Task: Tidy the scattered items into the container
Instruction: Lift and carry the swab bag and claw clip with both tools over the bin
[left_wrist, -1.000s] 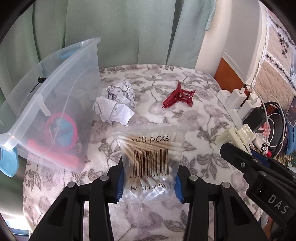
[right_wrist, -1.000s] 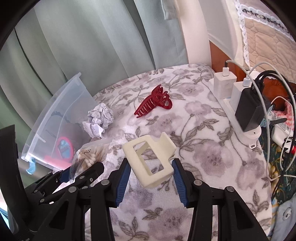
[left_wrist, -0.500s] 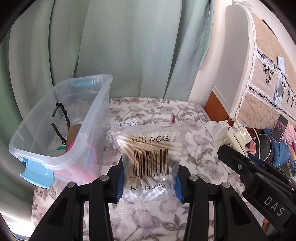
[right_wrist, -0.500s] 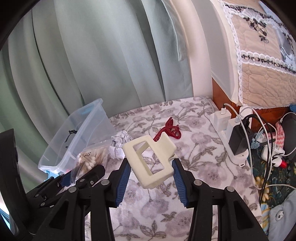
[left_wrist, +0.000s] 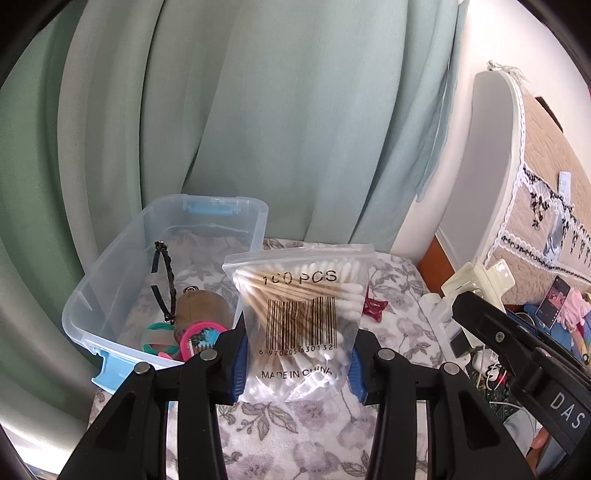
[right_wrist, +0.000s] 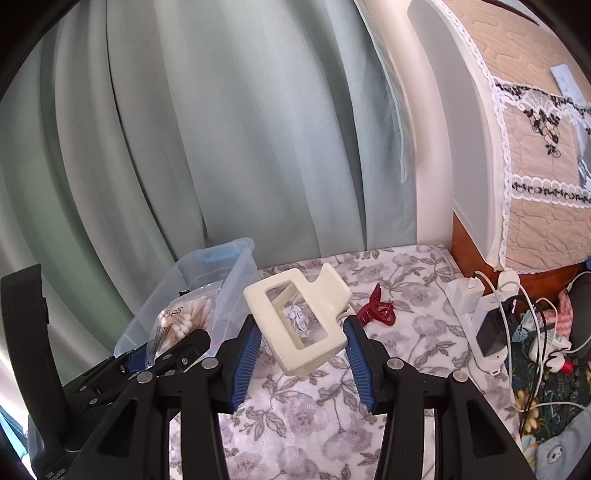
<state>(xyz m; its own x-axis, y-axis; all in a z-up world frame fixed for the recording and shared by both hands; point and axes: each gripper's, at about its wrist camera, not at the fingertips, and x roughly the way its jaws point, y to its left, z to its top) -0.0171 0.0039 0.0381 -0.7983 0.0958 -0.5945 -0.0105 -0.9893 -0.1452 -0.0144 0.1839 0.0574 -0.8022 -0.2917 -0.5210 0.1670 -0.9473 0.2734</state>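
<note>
- A home bedroom.
- Floral blanket (right_wrist: 406, 332) under pale green curtains (left_wrist: 277, 129).
- Lace-trimmed quilted headboard cover (right_wrist: 535, 184).
- Phone chargers (right_wrist: 491, 328) plugged in alongside.

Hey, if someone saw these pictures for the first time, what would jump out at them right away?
The bag of cotton swabs pinched in the left gripper, printed barcode facing the camera, and the cream hair claw clamped in the right gripper. To their left sits the clear bin, already holding small items, and a red hair claw lies on the floral cloth.
</note>
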